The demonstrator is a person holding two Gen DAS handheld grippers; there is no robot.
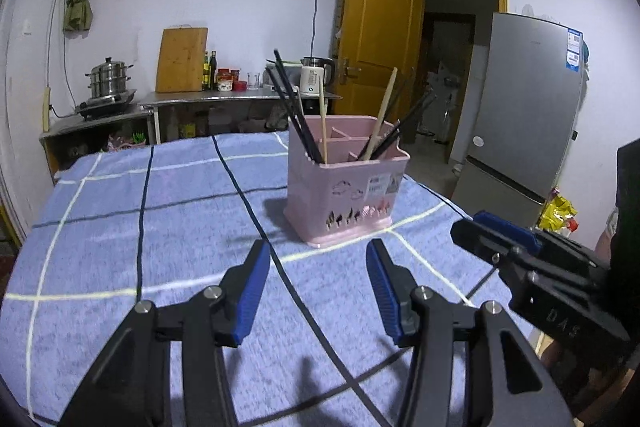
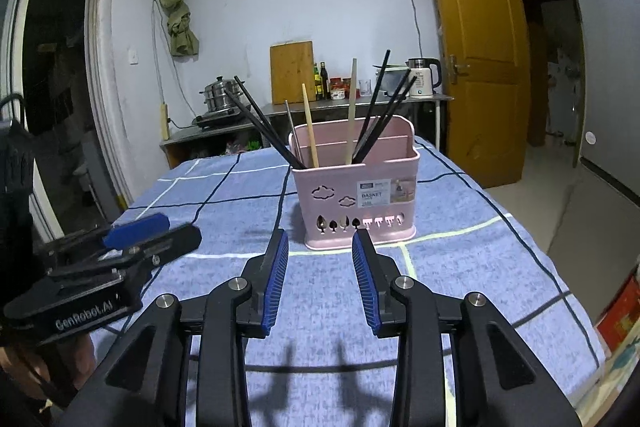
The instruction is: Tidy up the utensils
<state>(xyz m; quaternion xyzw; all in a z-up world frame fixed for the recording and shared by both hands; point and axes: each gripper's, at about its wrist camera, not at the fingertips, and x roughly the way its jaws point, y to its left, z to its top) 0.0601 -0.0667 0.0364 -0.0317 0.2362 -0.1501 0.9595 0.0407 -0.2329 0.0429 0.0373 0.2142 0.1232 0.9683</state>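
While both grippers hang above the blue checked cloth (image 1: 120, 227) that covers the bench, nothing lies between the jaws of either one. From its own camera the left gripper (image 1: 316, 251) shows its blue-padded jaws about half open and empty, with the cloth visible in the gap; the right gripper (image 2: 320, 239) has its jaws parted somewhat less, also empty. In the left wrist view the right gripper appears at about 3 o'clock, seen from the side, and in the right wrist view the left gripper sits at about 9 o'clock, with part of a person's hand dimly visible beneath it. A pink utensil basket (image 2: 356, 203) stands upright on the cloth at about 12 o'clock from the right gripper, just beyond its fingertips and not touched by them; from the left gripper it lies at about 1 o'clock. Inside the basket stand black chopsticks (image 2: 260, 123) leaning toward 10 o'clock on the left side, more black chopsticks (image 2: 384, 107) leaning toward 1 o'clock on the right, and two pale wooden sticks (image 2: 310, 127) between them. Behind the bench a cutting board (image 2: 291, 71) leans against the wall, with an electric kettle (image 2: 424, 77) further right.
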